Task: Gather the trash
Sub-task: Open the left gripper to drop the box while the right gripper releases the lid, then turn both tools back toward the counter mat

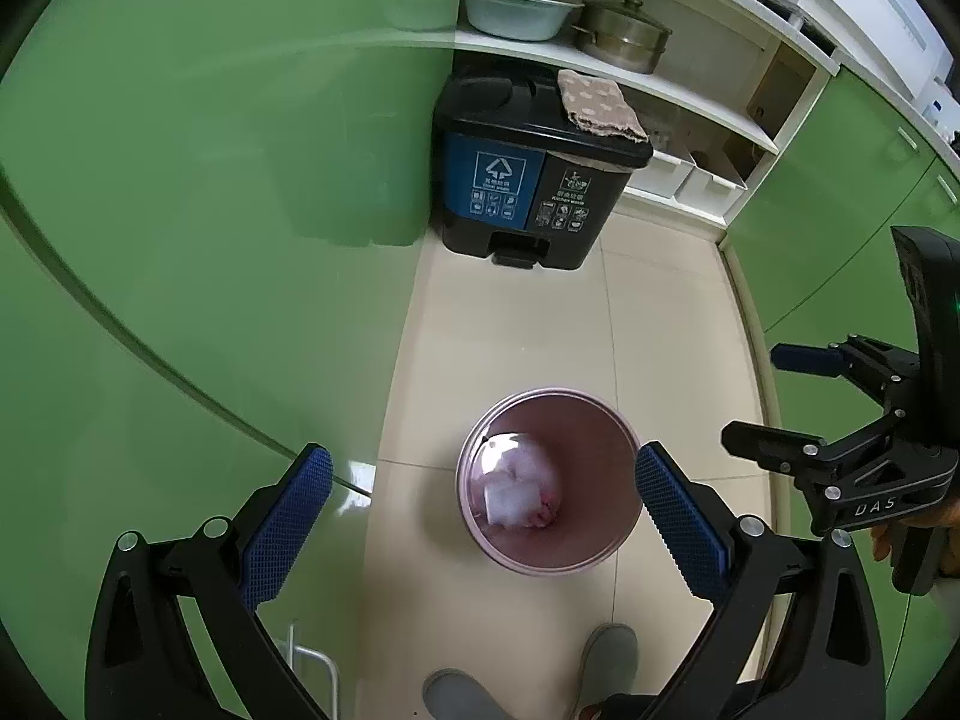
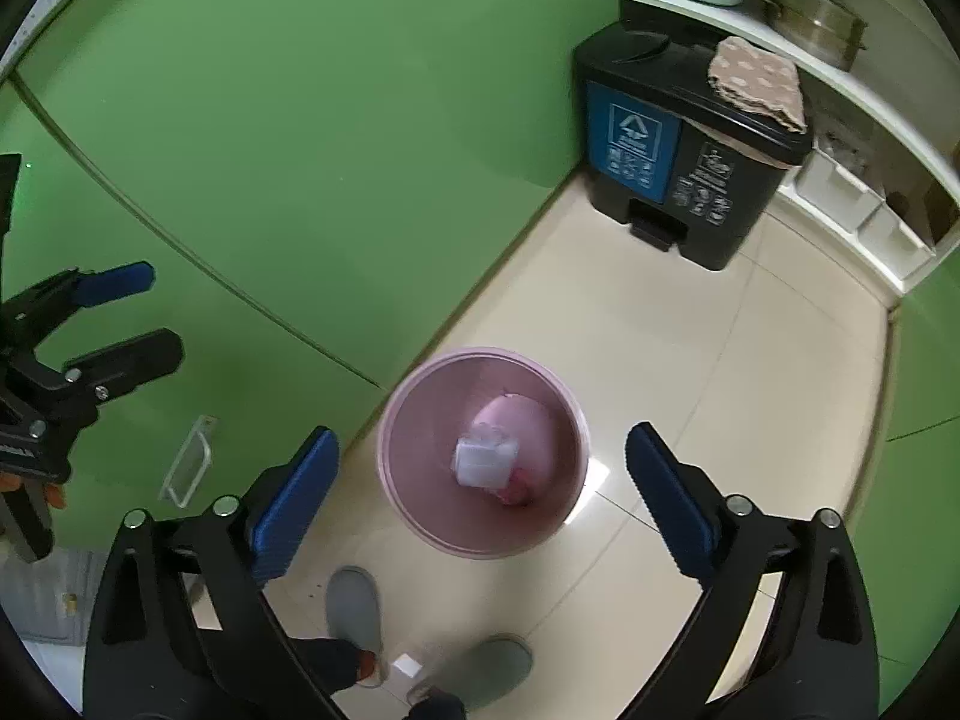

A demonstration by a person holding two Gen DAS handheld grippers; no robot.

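Both claws, left (image 1: 483, 483) and right (image 2: 483, 468), hang wide open and empty above the pink bin (image 1: 606, 546) holding trash (image 1: 519, 489).

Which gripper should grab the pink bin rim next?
Probably the right gripper: open, with the pink bin between its fingers and the rim near its left finger. The left gripper is open too, and similarly placed.
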